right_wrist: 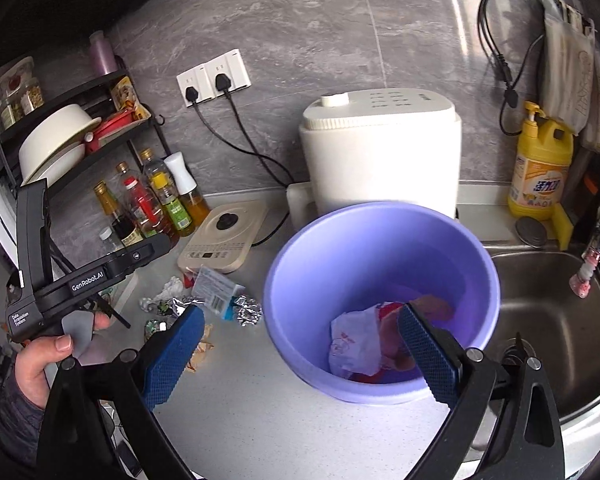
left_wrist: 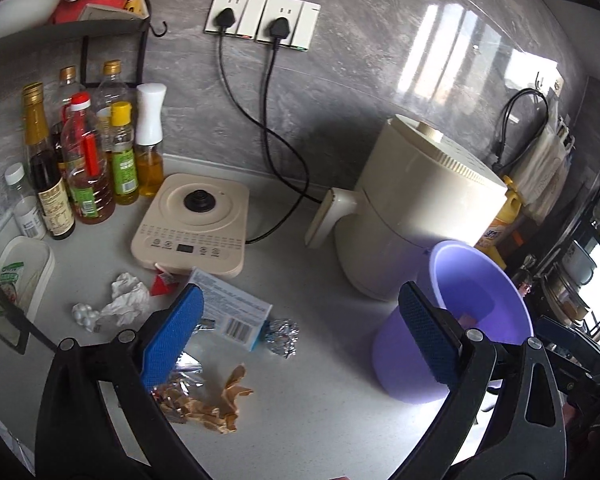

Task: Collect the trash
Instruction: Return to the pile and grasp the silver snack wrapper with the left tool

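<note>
Left gripper tilts down toward the pale grey countertop, blue-padded jaws spread wide, nothing between the pads. Directly below and ahead of its left finger: a torn brown paper scrap pile, a flattened light-blue cardboard box with barcode and a crumpled silver foil ball. Further to that side lie a crumpled white tissue and a small white bubble-textured wad. Behind its right finger stands the round lilac plastic bin.

Right gripper also points downward, jaws fully apart and empty, its right finger over the lilac plastic bin's mouth. Inside the bin, beside that finger: a white crumpled wrapper with red print. The person's left hand shows at that view's left edge, fingers wrapped around the black handle.
</note>
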The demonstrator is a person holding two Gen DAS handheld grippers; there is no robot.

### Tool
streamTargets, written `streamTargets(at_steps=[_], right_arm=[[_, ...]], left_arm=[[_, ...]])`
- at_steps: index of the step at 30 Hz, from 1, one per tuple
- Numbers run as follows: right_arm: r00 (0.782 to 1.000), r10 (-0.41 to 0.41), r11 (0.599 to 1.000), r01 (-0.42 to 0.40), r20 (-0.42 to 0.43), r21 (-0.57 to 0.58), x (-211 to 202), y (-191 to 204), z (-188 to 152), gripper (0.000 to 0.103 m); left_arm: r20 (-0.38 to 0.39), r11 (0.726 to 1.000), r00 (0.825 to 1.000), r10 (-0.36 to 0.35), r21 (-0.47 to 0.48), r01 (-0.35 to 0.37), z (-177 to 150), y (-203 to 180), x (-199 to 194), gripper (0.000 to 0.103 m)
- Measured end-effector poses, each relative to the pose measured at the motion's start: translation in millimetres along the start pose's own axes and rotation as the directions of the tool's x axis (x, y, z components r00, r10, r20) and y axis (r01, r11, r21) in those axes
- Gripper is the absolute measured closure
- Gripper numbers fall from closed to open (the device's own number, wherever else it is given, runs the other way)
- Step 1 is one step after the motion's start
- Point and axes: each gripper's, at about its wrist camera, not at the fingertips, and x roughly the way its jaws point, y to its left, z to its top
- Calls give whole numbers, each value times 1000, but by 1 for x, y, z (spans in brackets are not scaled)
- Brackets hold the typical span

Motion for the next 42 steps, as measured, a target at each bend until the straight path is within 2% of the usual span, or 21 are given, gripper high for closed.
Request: streamTargets(at_steps=[13, 22, 29, 33, 38, 42], right_arm=[[997, 69, 993, -71, -23, -95, 43, 75, 2, 10], [996, 50, 991, -58, -69, -118, 75, 109, -8, 17], [989, 20, 995, -34, -144, -96, 105, 118, -21, 29], [985, -3, 998, -9, -172, -65, 117, 117, -24, 33], [981, -33, 997, 20, -192, -69, 130, 120, -25, 35], [974, -51, 997, 36, -221, -70, 147, 118, -24, 36]], left_arm=[[-71, 998, 995, 64, 7, -63, -13, 67, -12, 6], [-157, 999, 987, 36, 29, -32, -24, 97, 7, 6], [-210, 998, 978, -10, 58, 23, -24, 106, 31, 9], [-267, 996, 963, -17, 76, 38, -25, 110, 53, 11], [-324, 996, 946, -32, 69, 57, -28, 118, 79, 17], [-390, 996, 919, -49, 49, 74, -31, 125, 102, 27]])
